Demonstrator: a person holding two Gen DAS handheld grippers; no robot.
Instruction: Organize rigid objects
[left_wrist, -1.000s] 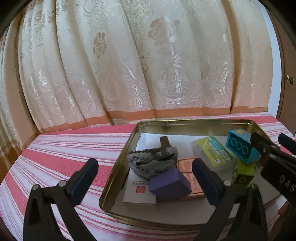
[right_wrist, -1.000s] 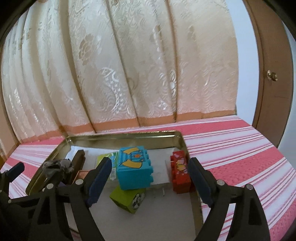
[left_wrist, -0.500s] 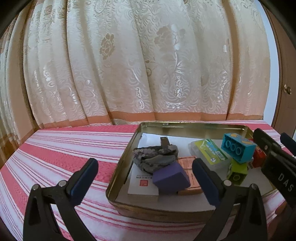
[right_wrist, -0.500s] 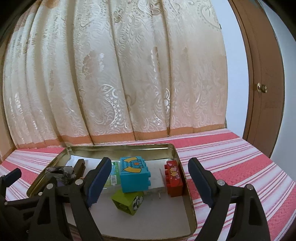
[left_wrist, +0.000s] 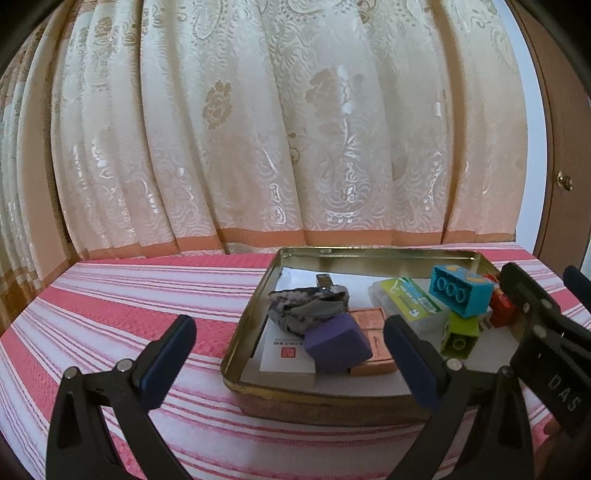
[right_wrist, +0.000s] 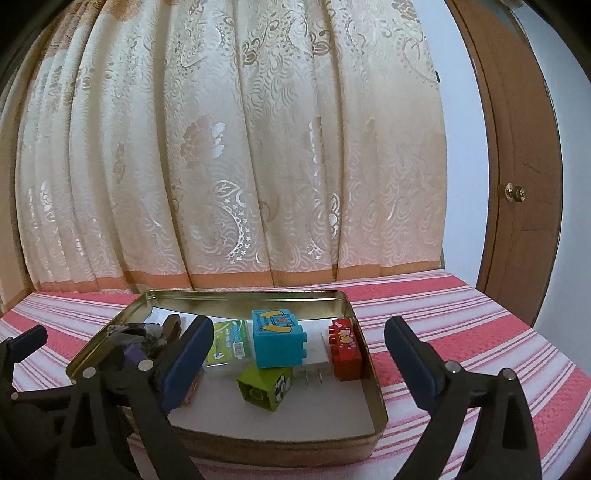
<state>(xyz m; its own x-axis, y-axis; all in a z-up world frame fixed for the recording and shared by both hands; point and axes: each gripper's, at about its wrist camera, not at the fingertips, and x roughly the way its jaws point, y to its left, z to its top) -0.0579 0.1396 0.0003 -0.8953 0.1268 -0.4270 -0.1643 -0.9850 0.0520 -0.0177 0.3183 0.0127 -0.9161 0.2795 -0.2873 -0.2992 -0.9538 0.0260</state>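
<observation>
A gold metal tray (left_wrist: 251, 317) (right_wrist: 373, 387) sits on the pink striped cloth. It holds a blue brick (left_wrist: 460, 291) (right_wrist: 277, 341) leaning on a green brick (left_wrist: 460, 336) (right_wrist: 264, 386), a red brick (right_wrist: 345, 349), a purple block (left_wrist: 336, 345), a grey camouflage band (left_wrist: 308, 308), copper-coloured boxes (left_wrist: 371, 336), a clear case with a green label (left_wrist: 410, 299) (right_wrist: 229, 341) and a white card (left_wrist: 286, 356). My left gripper (left_wrist: 288, 356) is open and empty in front of the tray's near left corner. My right gripper (right_wrist: 295, 363) is open and empty in front of the tray's near edge.
A cream patterned curtain (left_wrist: 277, 129) hangs behind the table. A brown wooden door with a knob (right_wrist: 515, 192) stands at the right. Striped cloth (left_wrist: 129, 295) extends left of the tray and right of it (right_wrist: 461, 325). My right gripper's arm (left_wrist: 546, 332) shows in the left wrist view.
Both grippers have pulled back from the tray and tilted up, so the tray looks smaller and lower. The objects in the tray have not moved.
</observation>
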